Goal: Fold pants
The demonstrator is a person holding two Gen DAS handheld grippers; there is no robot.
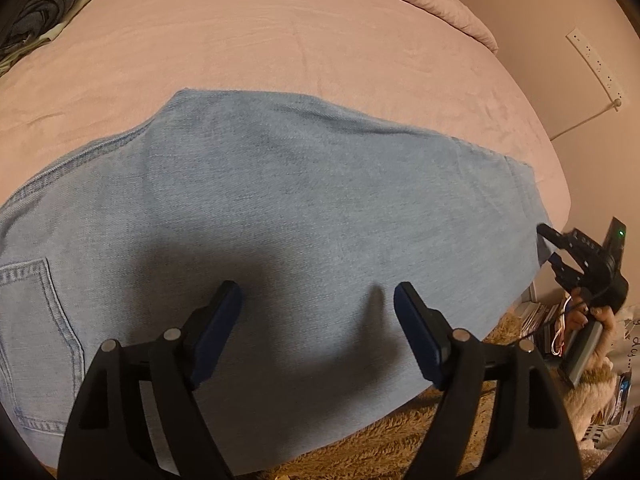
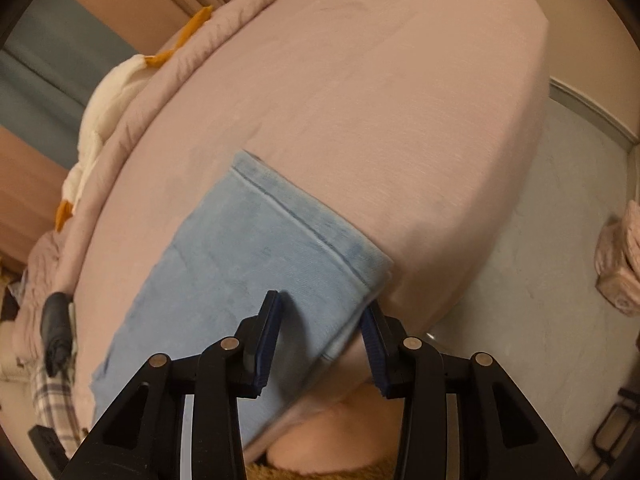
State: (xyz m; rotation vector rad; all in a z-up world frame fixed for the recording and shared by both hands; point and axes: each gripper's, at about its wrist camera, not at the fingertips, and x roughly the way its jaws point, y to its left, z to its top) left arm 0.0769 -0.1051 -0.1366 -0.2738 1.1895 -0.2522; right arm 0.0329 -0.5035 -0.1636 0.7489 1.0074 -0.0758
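Nearest in the left wrist view, the left gripper (image 1: 318,300) is held wide open just above the pants (image 1: 280,208), with nothing between its fingers. The light blue denim is spread along the near edge of the bed (image 1: 280,40), one leg apparently laid over the other, with a back pocket (image 1: 36,340) seen at the waist end on the left.

In the right wrist view, the right gripper (image 2: 322,320) is likewise open, and the hem corner of the pants (image 2: 256,264) is straddled by its fingers; whether the cloth is already touched by the pads cannot be told, since the frame is blurred there.

The step in hand is judged to be the taking of grips for the crosswise fold. Next, the right fingers would have to be closed on all the hem layers, and the hem carried toward the waist.

Farther off, a pink duvet (image 2: 192,52) and a dark garment (image 1: 44,4) are seen at the bed's far edges.
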